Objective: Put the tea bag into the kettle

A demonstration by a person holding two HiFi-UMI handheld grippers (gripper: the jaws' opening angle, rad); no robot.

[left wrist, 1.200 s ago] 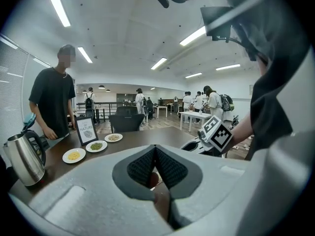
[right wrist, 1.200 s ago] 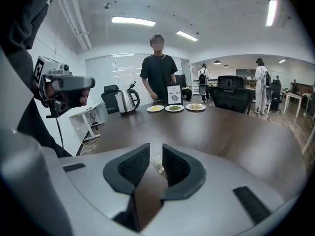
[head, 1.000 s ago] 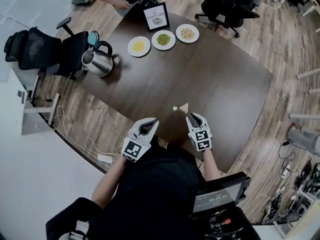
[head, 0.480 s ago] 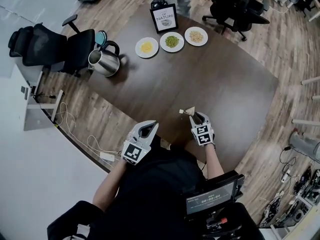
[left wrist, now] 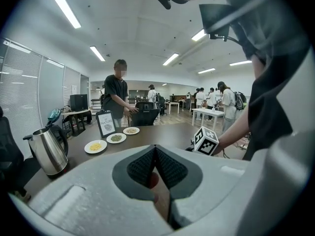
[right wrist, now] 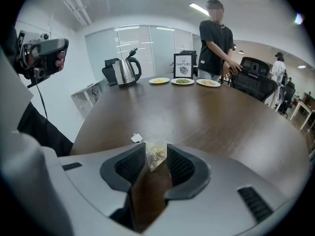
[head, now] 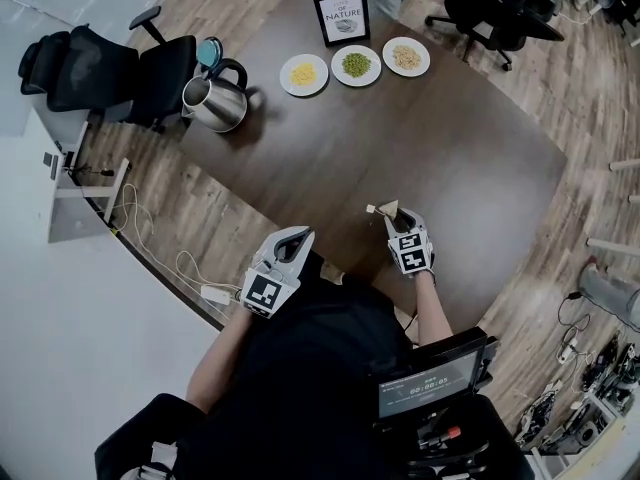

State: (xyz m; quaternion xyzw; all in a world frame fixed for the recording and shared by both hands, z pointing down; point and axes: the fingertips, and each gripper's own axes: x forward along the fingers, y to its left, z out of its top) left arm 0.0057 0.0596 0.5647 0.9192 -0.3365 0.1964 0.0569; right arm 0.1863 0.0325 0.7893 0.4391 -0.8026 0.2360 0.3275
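Seated operator at the near edge of a dark table [head: 470, 158].

- **Right gripper** [head: 402, 220]: over the table just inside its near edge, angled down. Its jaws have just been opening and stand wide. The tea bag [right wrist: 156, 157] lies between the pads, which do not press on it, and its paper tag [right wrist: 137, 138] rests on the table just ahead to the left.
- **Left gripper** [left wrist: 155, 149]: off the table's near-left edge, jaws closed on nothing.
- **Kettle** [head: 215, 103]: upright at the table's far-left corner, close to the edge, lid raised, well apart from the tea bag.
- **Open room:** bare tabletop runs from the tea bag to the kettle, and the table's right half is also bare.
- **Far edge:** three plates [head: 356, 65] in a row, with a framed sign [head: 342, 16] behind them and a standing person beyond.
- **Beyond the table's left edge:** a chair [head: 110, 73] just beside the kettle corner and cables [head: 150, 258] on the floor.
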